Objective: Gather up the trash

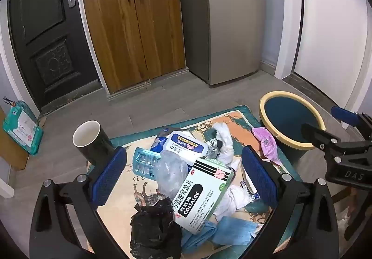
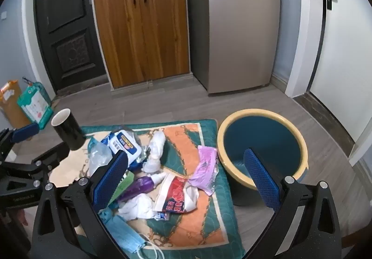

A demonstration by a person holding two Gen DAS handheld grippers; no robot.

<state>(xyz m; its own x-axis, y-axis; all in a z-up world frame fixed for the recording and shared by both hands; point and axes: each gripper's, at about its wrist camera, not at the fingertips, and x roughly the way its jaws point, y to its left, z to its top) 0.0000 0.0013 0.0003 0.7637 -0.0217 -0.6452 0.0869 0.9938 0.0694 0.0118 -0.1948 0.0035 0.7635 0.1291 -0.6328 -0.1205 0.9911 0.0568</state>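
A heap of trash lies on a patterned mat [image 2: 183, 138]: a white and green medicine box [image 1: 202, 193], a black plastic bag [image 1: 153, 228], a blister pack [image 1: 145, 163], a wipes packet [image 1: 186, 145], a blue face mask [image 2: 123, 231], a purple bottle [image 2: 139, 188] and a pink wrapper [image 2: 205, 166]. A blue bin with a yellow rim [image 2: 262, 149] stands right of the mat. My left gripper [image 1: 183, 173] is open above the box and the heap. My right gripper [image 2: 186, 179] is open above the mat's right side, beside the bin.
A black paper cup [image 1: 90, 140] stands at the mat's left corner. A wooden cabinet [image 1: 132, 26], a fridge [image 1: 232, 21] and a dark door [image 1: 44, 26] line the far wall. A green packet [image 1: 22, 126] and a cardboard box sit on the floor at left.
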